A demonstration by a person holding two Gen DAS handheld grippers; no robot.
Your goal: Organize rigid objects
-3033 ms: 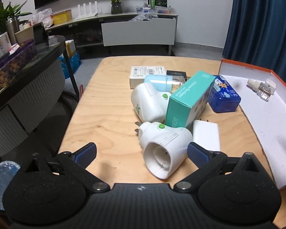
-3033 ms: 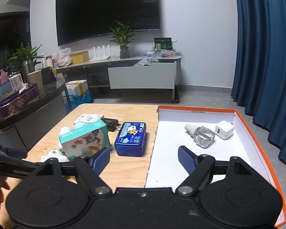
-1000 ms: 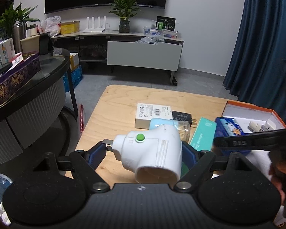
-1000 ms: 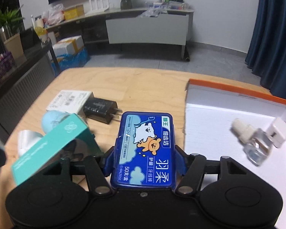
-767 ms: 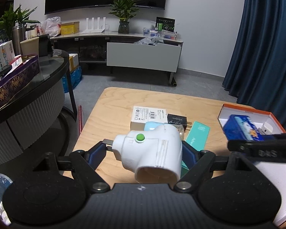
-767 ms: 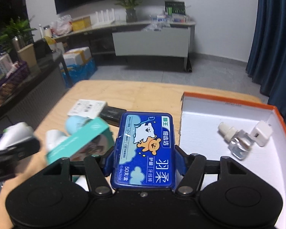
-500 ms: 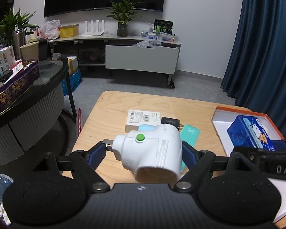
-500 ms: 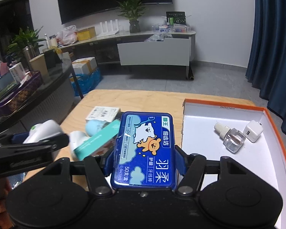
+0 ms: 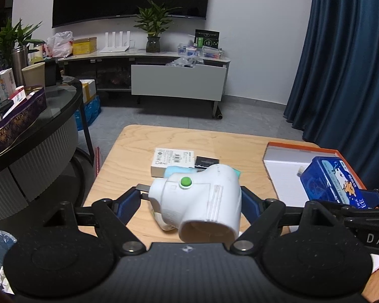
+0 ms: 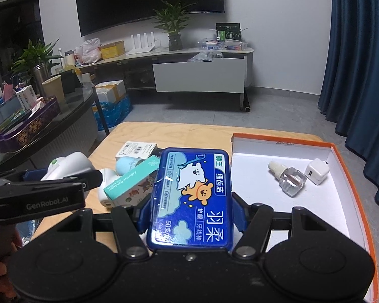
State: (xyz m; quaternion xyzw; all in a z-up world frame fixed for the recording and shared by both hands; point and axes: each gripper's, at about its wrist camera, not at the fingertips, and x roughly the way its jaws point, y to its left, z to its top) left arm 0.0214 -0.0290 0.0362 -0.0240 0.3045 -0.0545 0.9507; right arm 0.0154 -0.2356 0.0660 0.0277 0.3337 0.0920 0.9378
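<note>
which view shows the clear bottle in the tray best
The right wrist view: the clear bottle lies fully visible in the tray. In the left wrist view the blue box hides it almost entirely.

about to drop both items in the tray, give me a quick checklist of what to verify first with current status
1. Left gripper grip on the white plug-in device: ok, pinched between both pads, lifted off the table.
2. Right gripper grip on the blue floss box: ok, clamped at both long sides.
3. Free floor in the orange-rimmed tray: ok, the near half is bare.
4. Items already in the tray: ok, the clear bottle and small white charger sit together at the far right.
5. Clearance between the two grippers: cannot tell, they look close side by side.
6. Blue floss box over the tray: cannot tell from these angles.
</note>
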